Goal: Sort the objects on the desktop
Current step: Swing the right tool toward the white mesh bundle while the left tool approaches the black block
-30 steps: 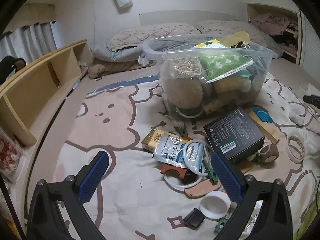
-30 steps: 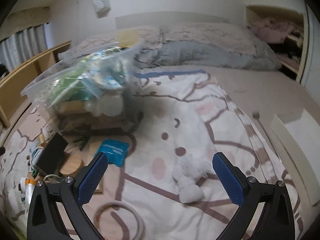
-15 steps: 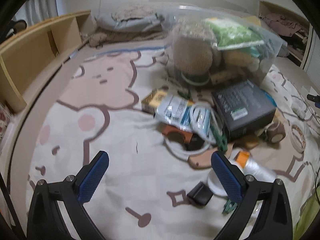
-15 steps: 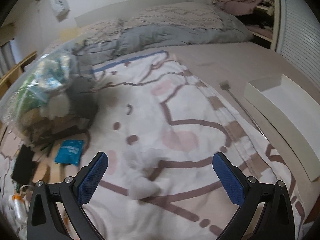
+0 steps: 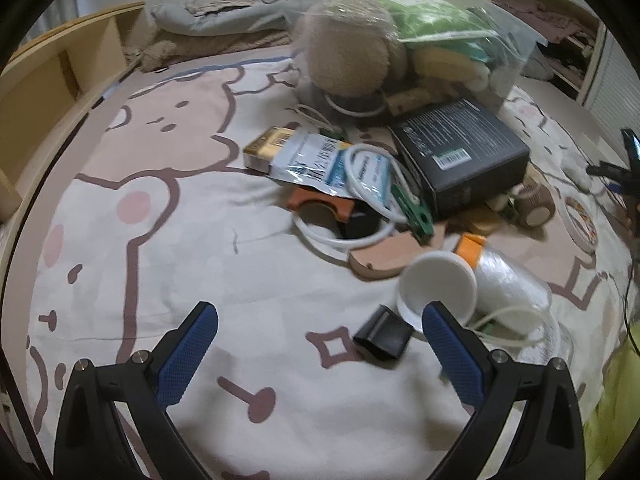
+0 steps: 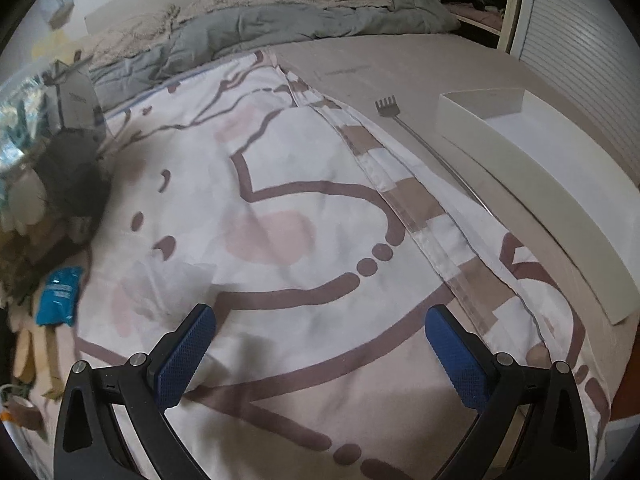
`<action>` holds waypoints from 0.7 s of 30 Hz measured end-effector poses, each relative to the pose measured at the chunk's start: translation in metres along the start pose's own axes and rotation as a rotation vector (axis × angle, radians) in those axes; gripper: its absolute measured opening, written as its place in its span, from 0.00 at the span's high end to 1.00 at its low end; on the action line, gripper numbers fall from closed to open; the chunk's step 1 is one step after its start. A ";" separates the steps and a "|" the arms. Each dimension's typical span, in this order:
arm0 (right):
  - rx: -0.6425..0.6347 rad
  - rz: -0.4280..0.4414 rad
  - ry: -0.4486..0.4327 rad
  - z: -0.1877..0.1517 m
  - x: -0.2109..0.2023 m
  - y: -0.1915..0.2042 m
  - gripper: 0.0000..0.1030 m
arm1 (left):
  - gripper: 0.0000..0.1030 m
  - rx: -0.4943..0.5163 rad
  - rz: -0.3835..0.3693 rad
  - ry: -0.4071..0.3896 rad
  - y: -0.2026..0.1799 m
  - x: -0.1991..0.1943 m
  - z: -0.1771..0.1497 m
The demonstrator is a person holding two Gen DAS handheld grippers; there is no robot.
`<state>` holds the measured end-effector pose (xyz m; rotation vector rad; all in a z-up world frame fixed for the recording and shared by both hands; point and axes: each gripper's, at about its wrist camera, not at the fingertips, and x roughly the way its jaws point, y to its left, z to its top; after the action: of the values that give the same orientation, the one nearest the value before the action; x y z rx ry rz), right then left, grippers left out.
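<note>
A clear plastic bin (image 5: 420,40) is seen at the back of the clutter on a bear-patterned blanket (image 5: 140,240) spread over the bed. A tan plush toy (image 5: 348,56) and a green-and-white packet (image 5: 432,20) are packed inside it, along with softer yellow pieces that cannot be made out clearly. In the right wrist view, a shallow white tray (image 6: 532,184) is laid on the bare mattress beside the blanket edge, with nothing seen in it; a metal back scratcher (image 6: 424,144) is laid just beside it.

The left gripper (image 5: 320,324) is held low over the blanket with its jaws wide apart, and nothing is gripped; a small black box (image 5: 384,332) and a white lid (image 5: 438,280) are seen just beside the right jaw. The right gripper (image 6: 320,326) is likewise spread wide and empty above plain blanket.

In front of the bin, a large black box (image 5: 460,152) carries a white barcode label with green print, too small to be read. A white-and-blue pouch (image 5: 316,160) bears blue characters, not legible. A white tube (image 5: 368,200) is looped over it, and a foil-wrapped bottle with an orange cap (image 5: 504,276) is laid beside the lid.
</note>
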<state>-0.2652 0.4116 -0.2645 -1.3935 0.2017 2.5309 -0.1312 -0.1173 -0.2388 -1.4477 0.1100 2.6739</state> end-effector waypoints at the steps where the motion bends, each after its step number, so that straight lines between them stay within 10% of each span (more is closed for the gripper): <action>1: -0.014 -0.017 0.002 0.000 0.002 0.003 0.00 | 0.00 0.010 -0.002 0.004 -0.002 0.001 0.000; 21: -0.270 0.091 0.000 -0.016 -0.002 0.066 0.00 | 0.00 0.012 0.101 0.122 0.002 0.028 -0.010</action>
<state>-0.2698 0.3442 -0.2715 -1.5106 -0.0829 2.7135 -0.1385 -0.1186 -0.2679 -1.6442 0.2139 2.6551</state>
